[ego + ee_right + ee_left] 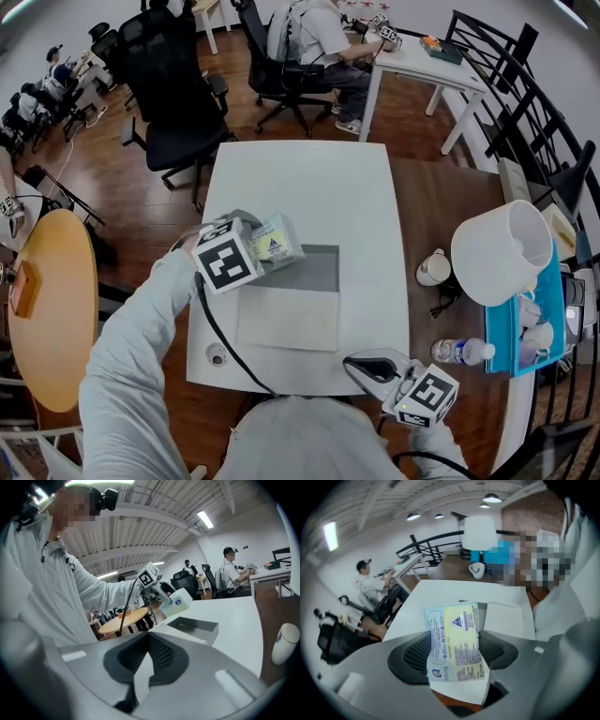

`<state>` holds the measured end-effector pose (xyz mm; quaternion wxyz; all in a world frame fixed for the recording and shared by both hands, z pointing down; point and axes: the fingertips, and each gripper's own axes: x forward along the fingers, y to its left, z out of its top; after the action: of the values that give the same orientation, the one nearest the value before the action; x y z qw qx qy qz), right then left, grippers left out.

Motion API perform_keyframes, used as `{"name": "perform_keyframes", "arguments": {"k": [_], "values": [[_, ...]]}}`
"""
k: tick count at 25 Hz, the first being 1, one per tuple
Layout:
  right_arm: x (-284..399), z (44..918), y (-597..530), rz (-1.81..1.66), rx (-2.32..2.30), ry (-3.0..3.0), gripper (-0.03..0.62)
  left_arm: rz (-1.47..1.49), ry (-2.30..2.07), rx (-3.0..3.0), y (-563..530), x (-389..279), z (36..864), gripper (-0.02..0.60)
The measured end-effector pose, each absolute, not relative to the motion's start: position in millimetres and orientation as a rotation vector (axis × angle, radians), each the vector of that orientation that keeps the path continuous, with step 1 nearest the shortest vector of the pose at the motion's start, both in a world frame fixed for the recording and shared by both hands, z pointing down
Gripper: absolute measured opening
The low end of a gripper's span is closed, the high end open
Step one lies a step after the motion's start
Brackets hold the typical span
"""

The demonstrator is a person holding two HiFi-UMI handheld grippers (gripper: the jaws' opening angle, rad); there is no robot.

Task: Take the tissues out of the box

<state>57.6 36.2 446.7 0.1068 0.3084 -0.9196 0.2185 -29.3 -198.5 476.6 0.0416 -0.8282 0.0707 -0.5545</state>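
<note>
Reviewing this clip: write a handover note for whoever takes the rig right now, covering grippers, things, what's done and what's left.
Left gripper: fingers shut on the tissue pack, holding it in the air by the left side of the open grey box.
Right gripper: fingers together, nothing in them, low by the near edge of the white table.
Done: the pack is out of the box; no other pack shows inside.
Left: probably set the pack down on the table beside the box and let go.
</note>
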Motion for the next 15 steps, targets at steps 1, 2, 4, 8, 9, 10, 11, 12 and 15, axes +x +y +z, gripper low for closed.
{"name": "perform_keyframes", "arguments": {"k": [1, 2, 4, 8, 9, 10, 11, 12, 15], "values": [[55.8, 445.8, 35.7, 0.643, 0.902, -2.714, 0.002, -1.726, 0.364, -2.585, -205.4, -54.7, 464.0, 0.342], [53.9, 445.1, 35.5, 0.644, 0.892, -2.721, 0.002, -1.765, 0.527, -2.630, -210.8, -83.6, 455.3, 0.342], [50.3, 444.0, 34.9, 0.646, 0.864, -2.736, 0.002, -1.786, 0.838, -2.761, -213.9, -131.9, 450.0, 0.342], [42.9, 445.1, 33.2, 0.653, 0.808, -2.749, 0.003, -1.816, 1.355, -2.988, -199.4, -200.8, 497.4, 0.342], [40.0, 444.8, 31.9, 0.655, 0.794, -2.752, 0.003, -1.815, 1.448, -3.031, -194.0, -209.0, 513.2, 0.342], [36.8, 444.0, 30.6, 0.655, 0.779, -2.756, 0.003, -1.812, 1.521, -3.064, -188.5, -213.0, 528.0, 0.342], [33.5, 442.9, 29.4, 0.651, 0.766, -2.760, 0.002, -1.818, 1.573, -3.083, -182.9, -214.0, 541.7, 0.342], [30.5, 441.7, 28.4, 0.644, 0.753, -2.763, 0.002, -1.838, 1.606, -3.083, -177.6, -213.6, 554.5, 0.342], [23.5, 438.4, 28.2, 0.619, 0.721, -2.765, 0.002, -1.883, 1.681, -3.038, -170.4, -211.3, 584.9, 0.344]]}}
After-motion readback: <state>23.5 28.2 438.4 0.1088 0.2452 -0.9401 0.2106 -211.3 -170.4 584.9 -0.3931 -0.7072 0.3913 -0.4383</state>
